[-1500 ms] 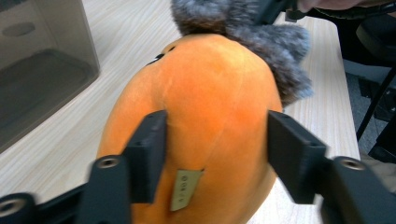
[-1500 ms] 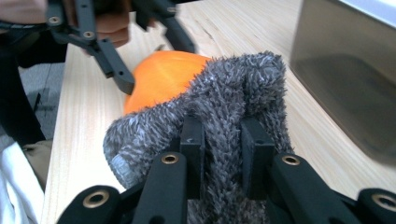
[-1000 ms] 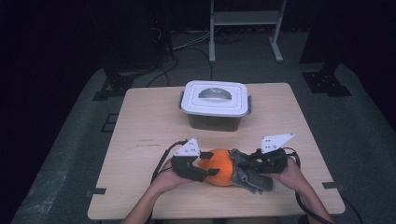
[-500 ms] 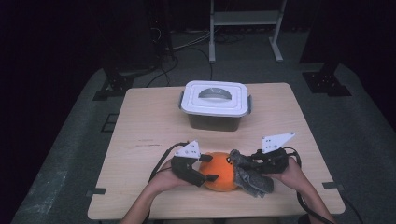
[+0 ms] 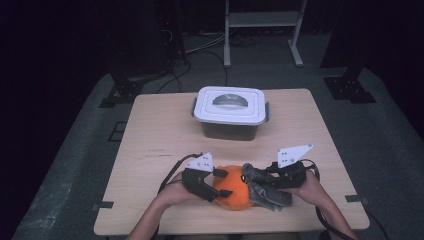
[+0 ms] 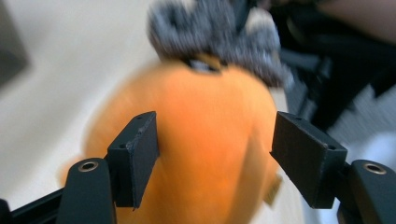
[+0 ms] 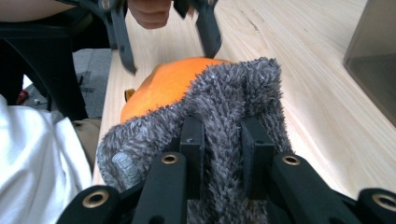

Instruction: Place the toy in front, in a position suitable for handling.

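At table's near edge: orange ball (image 5: 232,191) between both grippers.
Right gripper (image 7: 223,140) clamped on grey cloth (image 7: 233,93) over ball; left gripper (image 6: 215,149) jaws apart, just closing slightly, straddling ball, not pressing.

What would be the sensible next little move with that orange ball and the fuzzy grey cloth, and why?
Probably close the left gripper on the orange ball to steady it. Its jaws have just been opening and closing around the ball, and the right-hand pad stands clear of it. The right gripper is already clamped on the grey cloth draped over the ball, so a firm hold would let the cloth pull or wipe.
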A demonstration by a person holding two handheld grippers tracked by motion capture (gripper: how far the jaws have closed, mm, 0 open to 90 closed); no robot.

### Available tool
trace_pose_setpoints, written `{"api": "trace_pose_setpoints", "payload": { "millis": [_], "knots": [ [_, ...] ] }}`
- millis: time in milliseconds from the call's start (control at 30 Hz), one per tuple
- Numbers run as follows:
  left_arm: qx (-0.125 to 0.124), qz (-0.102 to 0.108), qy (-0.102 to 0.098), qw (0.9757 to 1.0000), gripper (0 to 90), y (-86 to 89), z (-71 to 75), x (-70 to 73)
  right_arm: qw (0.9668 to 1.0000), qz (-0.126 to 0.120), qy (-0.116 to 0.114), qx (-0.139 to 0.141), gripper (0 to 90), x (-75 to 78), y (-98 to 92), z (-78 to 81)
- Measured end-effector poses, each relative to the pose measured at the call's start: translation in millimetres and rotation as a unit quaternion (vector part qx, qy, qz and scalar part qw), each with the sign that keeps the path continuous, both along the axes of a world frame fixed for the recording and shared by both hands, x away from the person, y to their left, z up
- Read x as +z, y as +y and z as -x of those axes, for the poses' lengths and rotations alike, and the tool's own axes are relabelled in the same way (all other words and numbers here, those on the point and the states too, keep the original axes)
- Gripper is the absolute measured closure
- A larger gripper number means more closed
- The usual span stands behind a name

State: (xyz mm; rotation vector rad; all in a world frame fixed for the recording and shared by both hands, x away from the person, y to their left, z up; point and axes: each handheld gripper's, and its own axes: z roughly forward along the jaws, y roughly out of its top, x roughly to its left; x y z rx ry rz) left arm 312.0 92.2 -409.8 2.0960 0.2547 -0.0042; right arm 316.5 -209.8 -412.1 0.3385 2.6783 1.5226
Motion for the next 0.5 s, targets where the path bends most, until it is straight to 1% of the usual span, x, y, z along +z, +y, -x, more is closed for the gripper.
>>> {"api": "trace_pose_setpoints", "payload": {
  "millis": [33, 67, 100, 133, 167, 200, 233, 267, 300, 333, 367, 433, 467, 500],
  "knots": [
    [0.026, 0.009, -0.016, 0.9995, 27.8, -1.7, -0.3, 0.5, 1.0, 0.0, 0.0, 0.0, 73.3, 0.0, 0.0, 0.0],
    [0.057, 0.003, -0.035, 0.9978, 22.6, -5.5, -2.4, -0.9, 1.0, -0.004, -0.001, 0.006, 73.3, -0.4, 1.5, 0.9],
    [0.056, 0.0, -0.036, 0.9978, 21.8, -7.0, -3.0, -3.5, 1.0, -0.005, -0.002, 0.008, 73.3, -0.4, 1.9, 1.1],
    [0.049, -0.007, -0.034, 0.9982, 21.7, -8.6, -3.2, -7.3, 0.9999, -0.005, -0.003, 0.008, 73.3, -0.4, 2.1, 1.3],
    [0.049, -0.007, -0.034, 0.9982, 22.1, -8.6, -3.2, -7.3, 0.9999, -0.006, -0.003, 0.008, 73.3, -0.6, 2.0, 1.3],
    [0.042, -0.013, -0.029, 0.9986, 22.5, -10.3, -3.2, -12.0, 0.9999, -0.007, -0.001, 0.009, 73.2, -1.0, 1.5, 1.2],
    [0.036, -0.013, -0.021, 0.999, 22.5, -10.9, -3.2, -16.2, 0.9999, -0.007, -0.001, 0.009, 73.2, -1.0, 1.5, 1.2],
    [0.033, -0.009, -0.01, 0.9994, 27.4, -10.7, -3.4, -18.9, 0.9999, -0.003, 0.003, 0.012, 73.2, -2.8, 0.8, 0.5],
    [0.03, -0.011, -0.004, 0.9995, 27.4, -10.2, -4.0, -18.7, 0.9999, -0.003, 0.003, 0.012, 73.2, -2.8, 0.8, 0.5],
    [0.031, -0.013, 0.0, 0.9994, 32.7, -9.7, -4.2, -17.7, 0.9999, -0.005, 0.006, 0.01, 73.2, -3.4, -0.1, -0.1],
    [0.028, -0.015, 0.007, 0.9995, 35.0, -9.2, -3.9, -17.2, 0.9999, -0.003, 0.007, 0.009, 73.2, -3.4, -0.5, -0.4],
    [0.024, -0.019, 0.008, 0.9995, 36.9, -8.6, -3.5, -17.1, 0.9999, -0.002, 0.007, 0.009, 73.2, -3.6, -0.8, -0.9],
    [0.009, -0.025, 0.013, 0.9996, 37.3, -7.4, -2.0, -15.9, 0.9999, 0.001, 0.01, 0.01, 73.2, -4.4, -2.0, -0.1],
    [0.009, -0.025, 0.013, 0.9996, 37.5, -7.4, -2.0, -15.9, 0.9999, 0.003, 0.009, 0.011, 73.2, -4.9, -2.6, 0.3]
  ]
}}
